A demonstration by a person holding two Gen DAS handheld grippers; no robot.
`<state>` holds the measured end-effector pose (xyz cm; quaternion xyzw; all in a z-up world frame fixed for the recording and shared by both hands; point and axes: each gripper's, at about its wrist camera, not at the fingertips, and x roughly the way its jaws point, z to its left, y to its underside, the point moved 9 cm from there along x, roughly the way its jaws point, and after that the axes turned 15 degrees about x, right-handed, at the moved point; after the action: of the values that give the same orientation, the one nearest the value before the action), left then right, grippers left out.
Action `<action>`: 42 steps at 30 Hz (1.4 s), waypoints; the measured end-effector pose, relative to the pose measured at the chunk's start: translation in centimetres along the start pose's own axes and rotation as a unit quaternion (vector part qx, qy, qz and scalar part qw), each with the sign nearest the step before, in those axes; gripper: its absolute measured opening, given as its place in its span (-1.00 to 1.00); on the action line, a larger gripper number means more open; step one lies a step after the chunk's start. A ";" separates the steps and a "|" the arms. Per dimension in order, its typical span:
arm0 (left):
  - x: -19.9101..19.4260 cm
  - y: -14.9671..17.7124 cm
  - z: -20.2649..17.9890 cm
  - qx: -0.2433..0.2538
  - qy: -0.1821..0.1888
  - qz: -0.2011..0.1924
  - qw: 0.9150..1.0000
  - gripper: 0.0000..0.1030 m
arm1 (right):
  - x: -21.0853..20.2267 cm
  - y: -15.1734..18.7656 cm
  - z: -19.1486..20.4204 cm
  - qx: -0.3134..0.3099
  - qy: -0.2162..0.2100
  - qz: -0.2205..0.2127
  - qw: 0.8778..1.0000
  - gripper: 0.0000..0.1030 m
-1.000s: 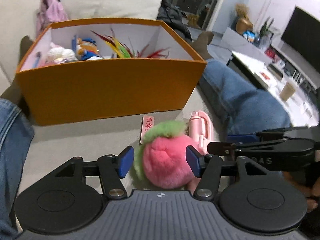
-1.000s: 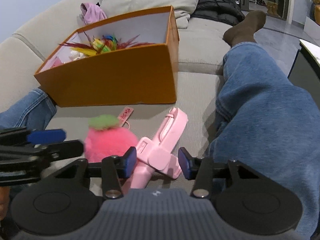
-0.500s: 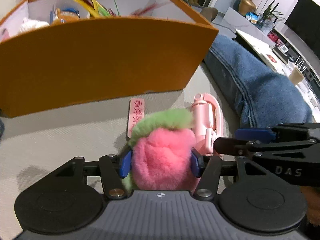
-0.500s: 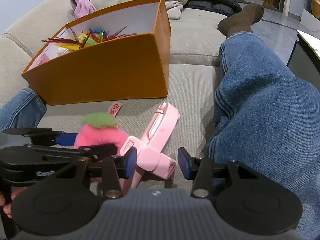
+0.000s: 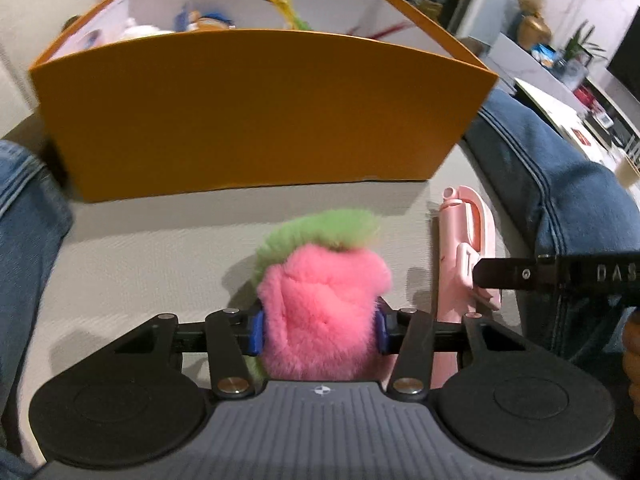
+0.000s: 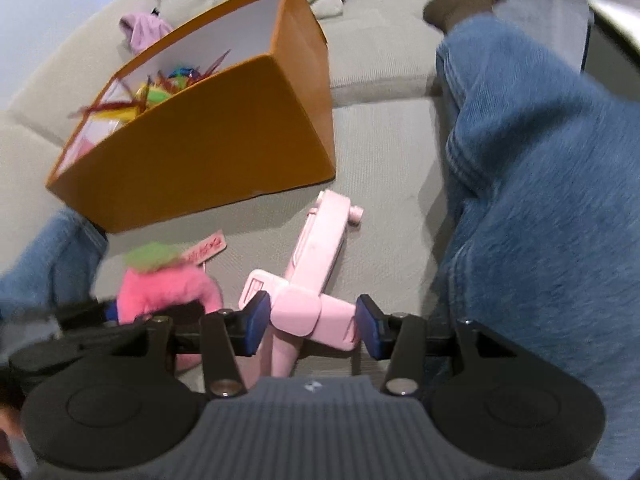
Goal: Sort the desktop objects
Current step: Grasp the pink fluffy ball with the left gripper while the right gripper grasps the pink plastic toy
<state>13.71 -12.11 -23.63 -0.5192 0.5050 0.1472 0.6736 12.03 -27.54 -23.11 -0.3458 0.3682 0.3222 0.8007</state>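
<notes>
Orange box (image 5: 256,120): the largest thing here, open-topped, standing on the grey sofa cushion (image 5: 140,248) beyond both toys; it holds coloured feathers (image 6: 160,88), a small figure with blue, and something white, all blurred.
Pink folding holder (image 6: 316,276): rigid plastic, probably light and slick; it lies near the box, with its hinged block between the fingers of the right gripper (image 6: 310,326), which stand apart without touching. The block looks the best place to grip.
Plush strawberry (image 5: 324,312): soft, very light, compressible fur; it lies beside the holder. The left gripper (image 5: 318,330) is closing on its middle, pads sunk into the fur.
</notes>
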 end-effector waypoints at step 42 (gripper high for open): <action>-2.8 0.2 1.2 -0.041 0.001 -0.024 0.999 0.06 | -2.9 0.4 4.8 -0.074 -0.041 -0.024 0.996 -0.88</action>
<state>12.93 -10.09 -21.46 -0.5585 0.4863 0.1507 0.6549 12.00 -24.26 -18.52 -0.3997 0.3021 0.3430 0.7946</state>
